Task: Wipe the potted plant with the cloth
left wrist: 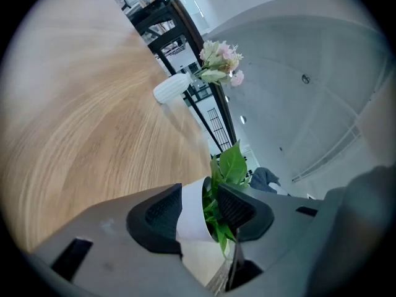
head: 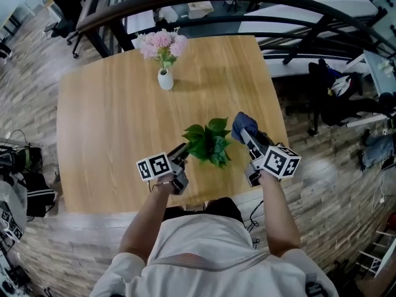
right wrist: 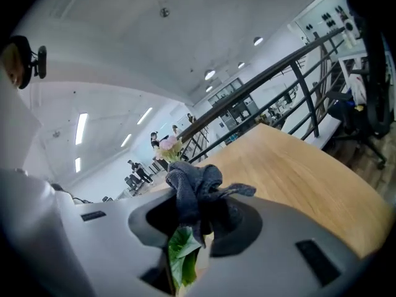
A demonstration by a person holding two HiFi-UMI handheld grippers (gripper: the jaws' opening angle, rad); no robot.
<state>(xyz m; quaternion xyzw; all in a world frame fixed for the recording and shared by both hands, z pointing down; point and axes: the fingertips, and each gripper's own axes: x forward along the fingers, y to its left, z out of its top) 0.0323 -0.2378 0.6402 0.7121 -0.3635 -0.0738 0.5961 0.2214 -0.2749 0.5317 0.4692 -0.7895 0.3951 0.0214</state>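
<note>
Table (head: 105, 135): potted plant (head: 209, 142) inside left gripper (left wrist: 201, 212)

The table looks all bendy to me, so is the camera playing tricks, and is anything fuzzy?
Yes, tricks. Head view: the table edges bulge outward from a wide lens. Left gripper view: black rounded corners, wood grain curving and smearing near the rim. Right gripper view: same round frame, the cloth fairly sharp, ceiling lights glowing white.

table (head: 111, 135): matt grained wood | cloth (head: 242, 124): soft crumpled fabric | pot (left wrist: 193, 218): smooth white | leaves (head: 208, 142): glossy
</note>
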